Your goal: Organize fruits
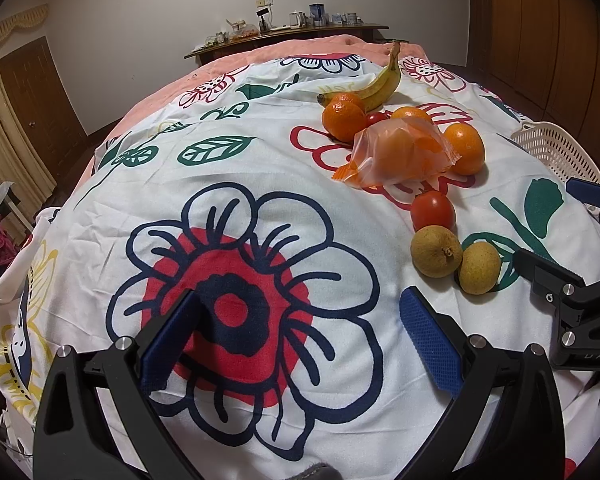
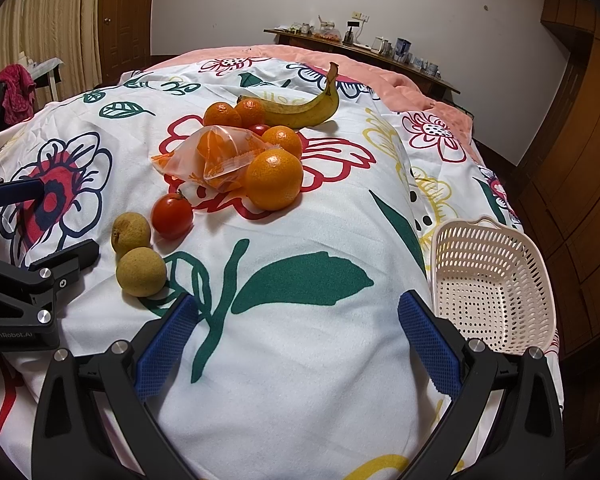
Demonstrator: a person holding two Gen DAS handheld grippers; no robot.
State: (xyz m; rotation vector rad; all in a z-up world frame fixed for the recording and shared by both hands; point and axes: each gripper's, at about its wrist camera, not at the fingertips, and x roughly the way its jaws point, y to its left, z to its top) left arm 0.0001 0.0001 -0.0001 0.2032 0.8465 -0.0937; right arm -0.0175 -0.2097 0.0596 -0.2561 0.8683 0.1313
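Observation:
Fruit lies in a loose pile on a flowered cloth: a banana (image 2: 300, 114), several oranges (image 2: 274, 179), a clear bag of orange pieces (image 2: 216, 160), a red tomato (image 2: 172, 216) and two brown round fruits (image 2: 141, 272). The left wrist view shows the same banana (image 1: 374, 88), bag (image 1: 400, 152), tomato (image 1: 433, 211) and brown fruits (image 1: 436, 251). An empty cream plastic basket (image 2: 492, 280) sits at the right. My left gripper (image 1: 296, 340) is open over a red flower print, left of the fruit. Open too, my right gripper (image 2: 298, 340) hovers between brown fruits and basket.
The cloth (image 2: 300, 380) covers a bed with a pink blanket (image 2: 380, 76) behind. A wooden shelf (image 2: 364, 54) with small items runs along the far wall. Wooden wardrobes (image 2: 580, 140) stand at the right, with a door and curtains (image 1: 24, 120) at the left.

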